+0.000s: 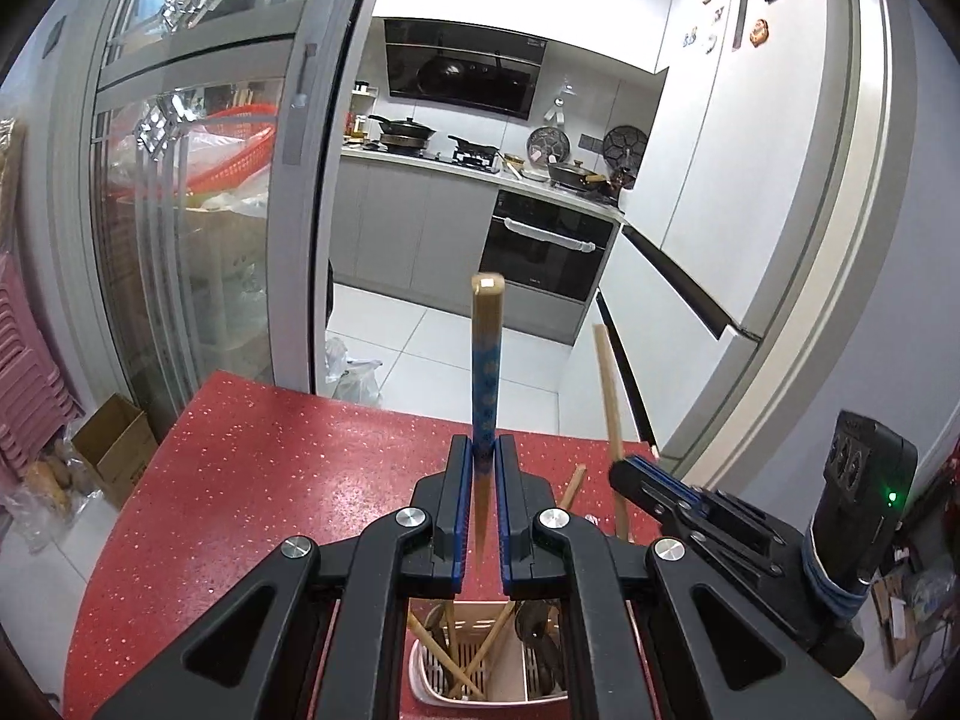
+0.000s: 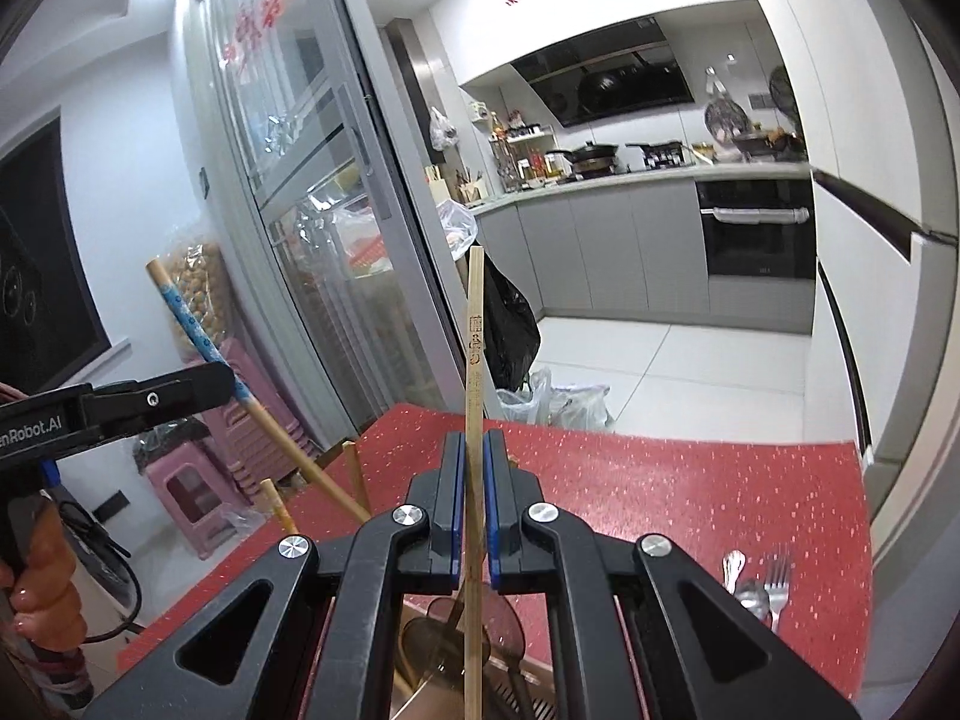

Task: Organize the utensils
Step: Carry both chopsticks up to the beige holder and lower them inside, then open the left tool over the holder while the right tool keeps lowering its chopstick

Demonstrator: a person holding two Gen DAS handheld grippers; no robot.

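Note:
My left gripper (image 1: 483,450) is shut on a wooden chopstick with a blue patterned band (image 1: 485,384), held upright above the pink utensil holder (image 1: 480,669). The holder contains several chopsticks and dark utensils. My right gripper (image 2: 474,444) is shut on a plain wooden chopstick with printed marks (image 2: 475,360), also upright, over the holder's dark ladles (image 2: 456,636). The right gripper shows in the left wrist view (image 1: 636,471), the left gripper in the right wrist view (image 2: 222,381), and the blue-banded chopstick (image 2: 198,330) too.
The red speckled table (image 1: 270,480) carries a metal spoon (image 2: 747,585) and fork (image 2: 778,579) at its right side. Beyond the table's far edge lie the kitchen floor, a glass sliding door (image 1: 198,210), pink stools (image 2: 198,480) and plastic bags (image 2: 558,402).

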